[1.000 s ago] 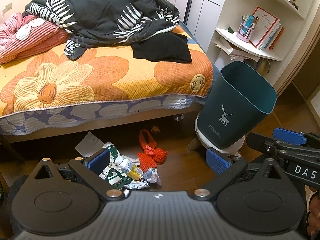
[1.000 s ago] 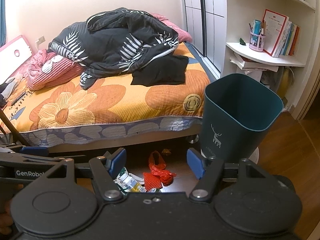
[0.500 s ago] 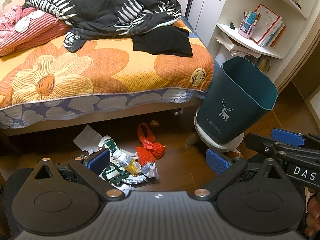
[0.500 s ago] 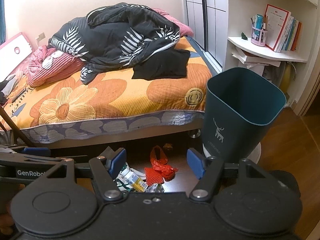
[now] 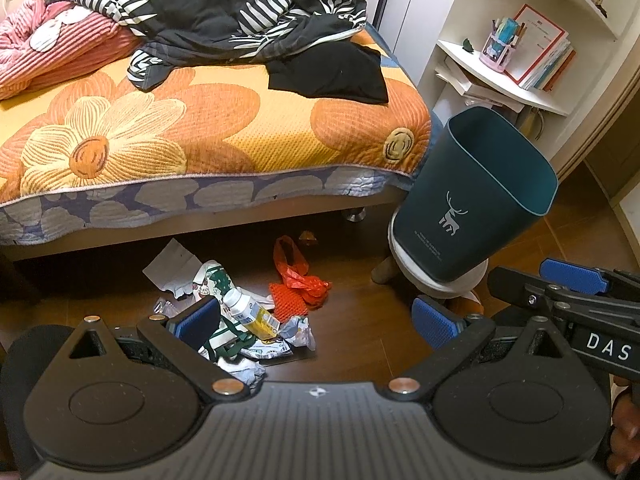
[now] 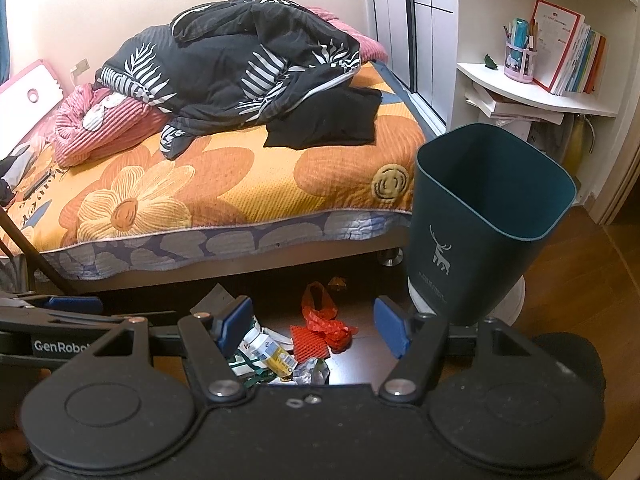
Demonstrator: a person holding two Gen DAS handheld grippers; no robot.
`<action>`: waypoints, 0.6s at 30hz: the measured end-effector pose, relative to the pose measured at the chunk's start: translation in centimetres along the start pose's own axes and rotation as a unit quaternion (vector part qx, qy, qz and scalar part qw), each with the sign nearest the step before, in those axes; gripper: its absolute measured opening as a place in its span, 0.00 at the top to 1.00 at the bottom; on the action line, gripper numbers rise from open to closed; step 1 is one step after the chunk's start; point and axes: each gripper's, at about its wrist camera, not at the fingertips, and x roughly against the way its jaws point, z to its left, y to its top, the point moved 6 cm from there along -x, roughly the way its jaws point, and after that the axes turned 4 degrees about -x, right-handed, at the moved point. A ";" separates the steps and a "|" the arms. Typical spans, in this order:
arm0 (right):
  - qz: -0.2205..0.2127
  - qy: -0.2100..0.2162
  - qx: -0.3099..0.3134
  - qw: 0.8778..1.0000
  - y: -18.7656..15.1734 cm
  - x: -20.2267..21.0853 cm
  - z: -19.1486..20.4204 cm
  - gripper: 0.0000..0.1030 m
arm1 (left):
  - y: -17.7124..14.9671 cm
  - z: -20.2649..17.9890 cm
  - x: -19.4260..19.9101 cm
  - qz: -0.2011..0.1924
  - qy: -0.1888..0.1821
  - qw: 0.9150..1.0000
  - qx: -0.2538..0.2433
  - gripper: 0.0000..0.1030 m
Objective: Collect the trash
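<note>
A pile of trash lies on the wooden floor beside the bed: a small yellow-labelled bottle [image 5: 251,312], a red mesh bag [image 5: 298,282], white paper [image 5: 172,266] and crumpled wrappers [image 5: 298,330]. The bottle [image 6: 272,354] and red bag [image 6: 320,328] also show in the right wrist view. A dark teal bin [image 5: 476,196] with a deer logo stands on a white stool to the right; it also shows in the right wrist view [image 6: 484,232]. My left gripper [image 5: 316,322] is open and empty above the pile. My right gripper [image 6: 312,328] is open and empty over the same pile.
A bed [image 5: 208,128] with an orange flower cover, a dark quilt [image 5: 224,12] and black cloth fills the back. A white corner shelf [image 5: 508,80] with books and a pen cup stands behind the bin. The right gripper's body [image 5: 568,304] sits at the left view's right edge.
Both grippers have moved forward and down toward the trash pile, which now shows more fully between the fingers. Both stay open and empty.
</note>
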 end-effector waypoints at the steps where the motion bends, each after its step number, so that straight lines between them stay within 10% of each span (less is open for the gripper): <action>1: 0.001 0.000 0.000 1.000 0.0 0.0 0.0 0.34 | 0.0 0.0 0.0 0.000 -0.001 1.000 0.001 0.00; 18: 0.048 0.019 0.002 0.999 0.4 -4.5 -0.3 0.34 | 0.8 3.7 -4.0 0.029 0.001 0.999 0.045 0.00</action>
